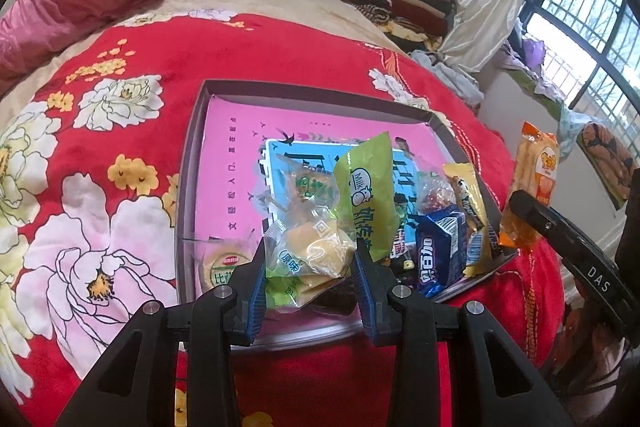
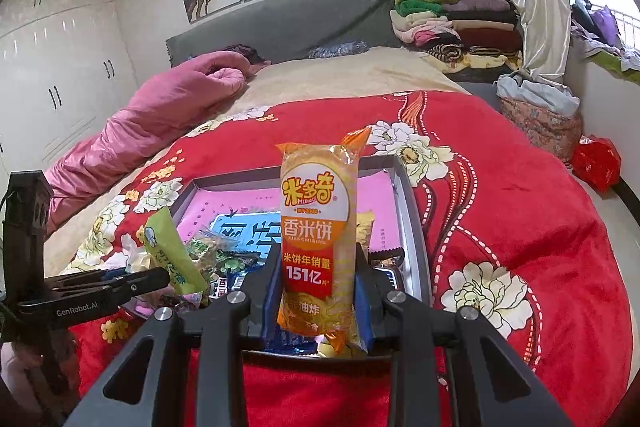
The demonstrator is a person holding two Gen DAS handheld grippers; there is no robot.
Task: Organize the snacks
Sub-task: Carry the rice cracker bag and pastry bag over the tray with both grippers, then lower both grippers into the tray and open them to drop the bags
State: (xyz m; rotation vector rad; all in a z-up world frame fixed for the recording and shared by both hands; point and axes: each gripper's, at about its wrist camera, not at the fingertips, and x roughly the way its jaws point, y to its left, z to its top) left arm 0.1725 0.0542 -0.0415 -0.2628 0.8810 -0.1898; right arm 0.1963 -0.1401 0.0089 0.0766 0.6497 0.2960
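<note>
A: Crinkly clear plastic: the left hand-held gripper (image 1: 308,291) is closed on a cake packet (image 1: 310,259) above the near edge of the tray (image 1: 188,163). Loose film could slip.

B: The right hand-held gripper (image 2: 318,301) pinches an orange rice-cracker pack (image 2: 318,227) upright over the tray's near right corner; top-heavy, it may tip onto the bed.

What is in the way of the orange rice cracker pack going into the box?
Nothing visible. The right gripper holds the pack upright above the box, whose far pink floor is bare; other snacks crowd the near end.
</note>
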